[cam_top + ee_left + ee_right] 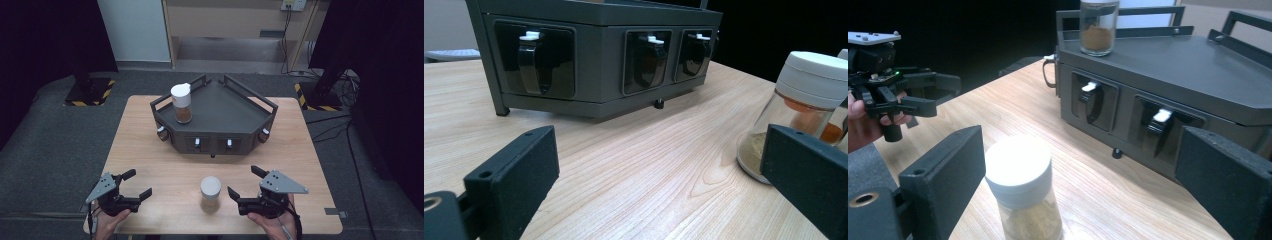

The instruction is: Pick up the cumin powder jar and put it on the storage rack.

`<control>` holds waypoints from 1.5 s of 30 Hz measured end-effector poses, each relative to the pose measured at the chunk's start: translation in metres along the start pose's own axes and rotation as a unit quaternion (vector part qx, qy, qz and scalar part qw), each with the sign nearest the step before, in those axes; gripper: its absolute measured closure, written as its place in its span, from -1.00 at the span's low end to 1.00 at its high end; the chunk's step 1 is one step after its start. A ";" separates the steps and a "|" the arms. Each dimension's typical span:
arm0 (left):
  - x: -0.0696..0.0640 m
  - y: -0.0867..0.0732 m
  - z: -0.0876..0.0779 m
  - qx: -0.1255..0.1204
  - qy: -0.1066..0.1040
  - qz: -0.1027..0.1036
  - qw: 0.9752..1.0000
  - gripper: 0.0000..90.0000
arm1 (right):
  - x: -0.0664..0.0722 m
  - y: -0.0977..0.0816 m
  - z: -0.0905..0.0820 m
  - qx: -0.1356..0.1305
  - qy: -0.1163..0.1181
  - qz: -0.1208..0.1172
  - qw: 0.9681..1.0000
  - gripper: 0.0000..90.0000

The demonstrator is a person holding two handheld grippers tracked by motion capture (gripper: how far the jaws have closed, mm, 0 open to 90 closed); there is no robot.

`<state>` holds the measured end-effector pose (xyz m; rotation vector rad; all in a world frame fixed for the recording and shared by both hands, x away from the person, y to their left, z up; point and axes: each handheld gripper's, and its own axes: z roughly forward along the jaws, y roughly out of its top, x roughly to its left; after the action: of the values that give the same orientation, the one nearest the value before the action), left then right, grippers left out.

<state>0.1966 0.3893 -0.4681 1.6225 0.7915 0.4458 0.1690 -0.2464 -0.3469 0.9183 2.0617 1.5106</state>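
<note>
A glass spice jar with a white lid stands near the table's front edge, tan powder in its bottom. My right gripper is open just right of it, its jaws pointing toward the jar without touching it. My left gripper is open at the front left, apart from the jar, with nothing between its jaws. A second white-lidded jar with brown powder stands upright on the left part of a dark grey rack.
The rack sits at the table's far middle, with raised rails and hooks with white tips along its front faces. The wooden table has bare room on both sides of the front jar.
</note>
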 end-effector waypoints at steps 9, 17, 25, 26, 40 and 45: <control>0.000 0.000 0.001 0.001 -0.003 0.003 1.000 -0.97 | 0.005 -0.002 0.025 0.016 0.014 -0.001 1.000 -0.83; 0.000 0.001 0.001 0.001 -0.004 0.004 1.000 -0.96 | 0.010 -0.007 0.039 0.031 0.021 0.002 0.999 -0.83; 0.000 0.001 0.001 0.002 -0.004 0.004 1.000 -0.96 | 0.014 -0.015 0.054 0.041 0.032 0.006 0.999 -0.80; 0.000 0.001 0.001 0.001 -0.004 0.005 1.000 -0.96 | 0.014 -0.017 0.055 0.041 0.033 0.007 0.999 -0.80; 0.000 0.001 0.001 0.001 -0.006 0.005 1.000 -0.96 | 0.021 -0.029 0.080 0.055 0.034 0.012 0.998 -0.70; 0.000 0.001 0.001 0.001 -0.006 0.005 1.000 -0.96 | 0.025 -0.035 0.087 0.054 0.027 0.010 0.998 -0.62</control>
<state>0.1972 0.3888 -0.4675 1.6300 0.7743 0.4430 0.2008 -0.1773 -0.4065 0.9499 2.1965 1.4605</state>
